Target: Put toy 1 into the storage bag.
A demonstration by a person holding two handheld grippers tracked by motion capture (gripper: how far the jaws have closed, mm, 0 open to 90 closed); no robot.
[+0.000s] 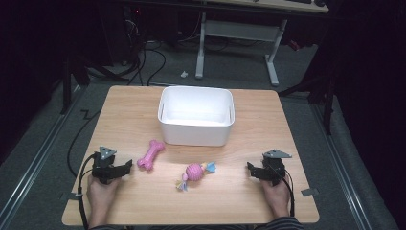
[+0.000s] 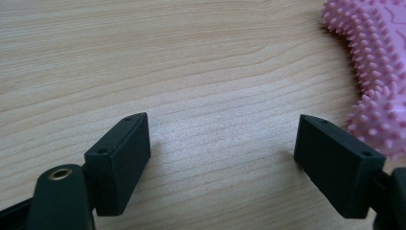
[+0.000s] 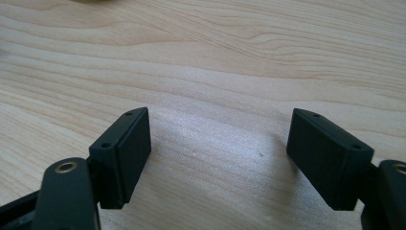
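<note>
Left gripper [image 1: 125,167] rests low on the table [image 1: 268,120], jaws spread and empty, pink bone toy [image 1: 151,154] just beside the right jaw: a sideways nudge risks shoving it. Ball-and-rope toy [image 1: 194,172] sits mid-table and could roll. White bin [image 1: 196,115] behind. Right gripper [image 1: 250,168] spread, empty.

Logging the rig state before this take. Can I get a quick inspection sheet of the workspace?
Surface: wooden table, clean, no spills.
Job's things: white bin at centre back, nothing inside; pink bone toy and pink ball toy lie in front of it, apart.
Clutter: nothing seen.
Grippers: left gripper open, beside the bone toy, not touching; right gripper open over bare wood.
Cables: black cable trails from the left gripper off the table's near edge; more cables on the floor behind.
Surroundings: dark room, a desk frame behind.
</note>
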